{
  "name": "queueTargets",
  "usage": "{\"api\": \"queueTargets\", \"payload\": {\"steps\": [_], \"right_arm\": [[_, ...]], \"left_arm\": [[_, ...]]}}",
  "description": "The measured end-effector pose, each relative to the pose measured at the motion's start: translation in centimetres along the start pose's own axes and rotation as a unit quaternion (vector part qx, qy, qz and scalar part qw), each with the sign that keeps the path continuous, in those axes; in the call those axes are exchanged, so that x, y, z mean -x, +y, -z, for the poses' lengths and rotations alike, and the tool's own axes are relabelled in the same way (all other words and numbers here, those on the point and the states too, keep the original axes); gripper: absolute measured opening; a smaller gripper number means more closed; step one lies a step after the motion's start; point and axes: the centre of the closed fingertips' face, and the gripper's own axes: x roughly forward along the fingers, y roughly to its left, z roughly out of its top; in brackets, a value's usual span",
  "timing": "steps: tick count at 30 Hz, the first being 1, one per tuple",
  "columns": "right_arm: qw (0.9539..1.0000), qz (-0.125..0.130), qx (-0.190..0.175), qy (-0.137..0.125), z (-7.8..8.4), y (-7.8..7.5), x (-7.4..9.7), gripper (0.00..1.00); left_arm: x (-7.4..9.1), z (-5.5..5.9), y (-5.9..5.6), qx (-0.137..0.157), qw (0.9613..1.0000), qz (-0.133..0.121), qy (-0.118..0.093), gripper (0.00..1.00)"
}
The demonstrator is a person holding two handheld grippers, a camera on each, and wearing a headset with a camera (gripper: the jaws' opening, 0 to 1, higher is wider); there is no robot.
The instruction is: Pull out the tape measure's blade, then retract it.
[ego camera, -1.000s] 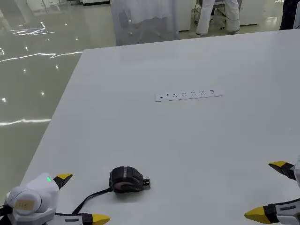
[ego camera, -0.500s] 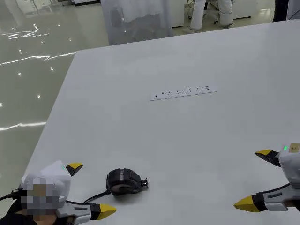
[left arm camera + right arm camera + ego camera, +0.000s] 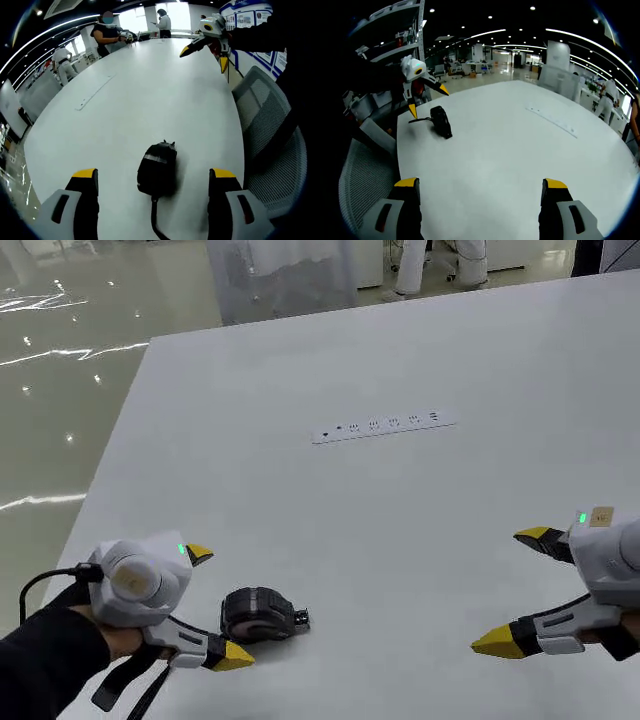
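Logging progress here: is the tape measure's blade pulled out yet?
No, the tape measure lies on the table with just its end hook showing at the case.

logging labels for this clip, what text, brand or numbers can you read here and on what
No text here can be read.
Tape measure: the pale label on its case is blurred.
Wall posters: too blurred to read.
Tag on the right gripper: too small to read.
Power strip: no legible marks.
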Motion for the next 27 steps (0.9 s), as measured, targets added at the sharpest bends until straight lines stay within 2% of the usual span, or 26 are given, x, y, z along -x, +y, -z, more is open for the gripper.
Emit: {"api": "queueTargets", "payload": {"steps": [6,10,13,16,19,22,25,27], "right_arm": [[0.9999,-0.009,0.009,0.006,-0.4,0.9,-0.2,0.99],[0.9997,-0.014,0.015,0.013,-0.3,1.1,-0.2,0.99],[0.9995,-0.017,0.021,0.015,-0.2,0.9,-0.1,0.99],[0.9995,-0.015,0.023,0.016,-0.2,0.5,0.0,0.99],[0.9998,-0.017,0.009,0.003,-0.9,0.5,0.0,0.99],[0.9998,-0.019,0.01,0.004,-0.9,0.6,-0.3,0.99],[0.9997,-0.023,0.012,0.006,-0.8,0.8,-0.7,0.99],[0.9996,-0.026,0.011,0.008,-0.6,0.9,-1.1,0.99]], "left_arm": [[-1.2,0.0,0.1,-0.029,0.9991,0.022,0.024,0.84],[-2.5,0.9,0.1,-0.035,0.9978,0.037,0.044,0.81],[-3.3,1.0,-0.1,-0.039,0.9967,0.048,0.053,0.78],[-3.9,0.9,-0.5,-0.04,0.9953,0.067,0.058,0.74],[-4.4,0.7,-0.7,-0.049,0.9939,0.075,0.065,0.7],[-4.5,0.6,-1.2,-0.054,0.9922,0.086,0.072,0.64],[-4.6,0.6,-1.4,-0.055,0.9914,0.091,0.076,0.61],[-4.7,0.7,-1.2,-0.058,0.9918,0.083,0.078,0.57]]}}
